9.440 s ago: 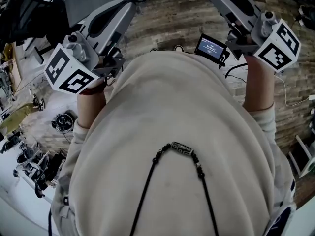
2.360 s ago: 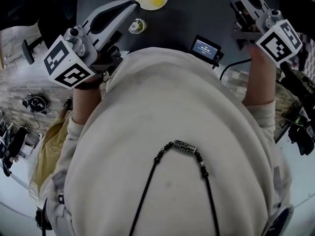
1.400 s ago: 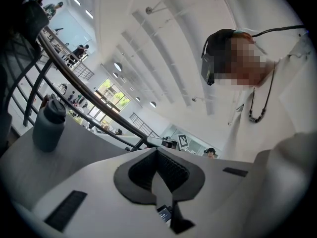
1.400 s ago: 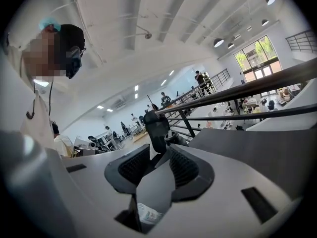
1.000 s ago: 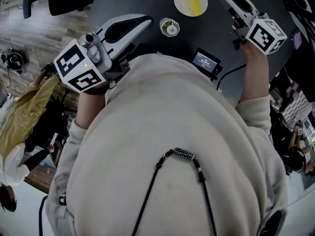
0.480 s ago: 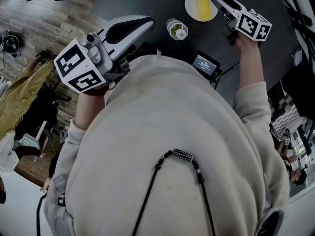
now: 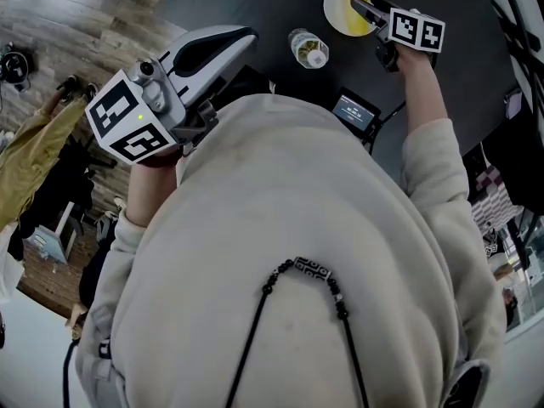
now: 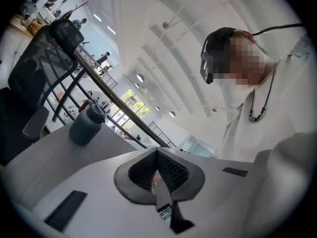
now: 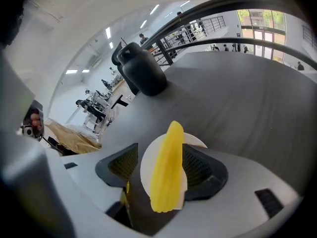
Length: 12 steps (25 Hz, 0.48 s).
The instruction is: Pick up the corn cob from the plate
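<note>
The matte dark-grey table [image 9: 247,98] spreads beneath and ahead of our right gripper [image 9: 161,170]. Its ribbed black pads stand wide apart, gripping nothing. Our left gripper [image 8: 157,170] is held high, away from the table, jaws pressed together and empty; we judge it is simply kept clear. Between the right pads sits the round white plate [image 9: 145,164]. On it lies the corn cob [image 9: 168,152], long, tapered and yellow, running along the jaws so that closing would catch its sides.

Bright, even light from tall windows [image 9: 257,19] and ceiling lamps [image 8: 140,78] fills both gripper views; fisheye distortion bends lines and blackens their corners. The head view is sharp, softly shadowed.
</note>
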Available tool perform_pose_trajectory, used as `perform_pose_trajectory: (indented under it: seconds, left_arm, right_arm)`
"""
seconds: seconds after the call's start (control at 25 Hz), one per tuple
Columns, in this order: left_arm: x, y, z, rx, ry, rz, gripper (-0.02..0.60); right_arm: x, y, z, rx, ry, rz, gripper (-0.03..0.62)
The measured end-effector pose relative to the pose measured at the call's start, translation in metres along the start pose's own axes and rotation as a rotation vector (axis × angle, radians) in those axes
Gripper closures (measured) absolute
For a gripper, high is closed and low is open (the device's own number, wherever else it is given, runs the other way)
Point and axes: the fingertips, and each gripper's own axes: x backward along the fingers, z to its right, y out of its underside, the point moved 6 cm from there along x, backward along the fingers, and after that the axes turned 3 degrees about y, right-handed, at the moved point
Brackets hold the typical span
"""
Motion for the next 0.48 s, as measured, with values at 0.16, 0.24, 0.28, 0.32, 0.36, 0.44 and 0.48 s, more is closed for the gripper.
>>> perform_pose_trajectory:
  seconds: [0.16,0.24,0.28,0.32,0.36,0.44,0.48]
  left_arm:
    - [0.003,0.001,-0.002,0.003,-0.006,-0.001,0.581]
    - [0.005,0.002,-0.003,0.007,-0.011,-0.002,0.581]
    - [0.006,0.002,-0.005,0.009,-0.014,-0.004,0.581]
    - [0.007,0.003,-0.007,0.012,-0.018,-0.005,0.581]
    - [0.007,0.003,-0.009,0.014,-0.022,-0.006,0.581]
    - [0.009,0.003,-0.012,0.018,-0.028,-0.005,0.581]
    - [0.01,0.003,-0.013,0.02,-0.031,-0.005,0.581]
  right_arm:
    - [-0.018,0.015,0.013,-0.011,0.041,-0.072,0.321]
    - [-0.026,0.019,0.017,-0.026,0.056,-0.093,0.321]
    - [-0.029,0.02,0.018,-0.038,0.06,-0.098,0.312]
    - [-0.032,0.02,0.019,-0.045,0.066,-0.1,0.31]
    - [-0.035,0.02,0.018,-0.04,0.079,-0.103,0.312]
    - [-0.038,0.019,0.018,0.0,0.116,-0.118,0.312]
    - [-0.039,0.018,0.018,0.02,0.133,-0.13,0.312]
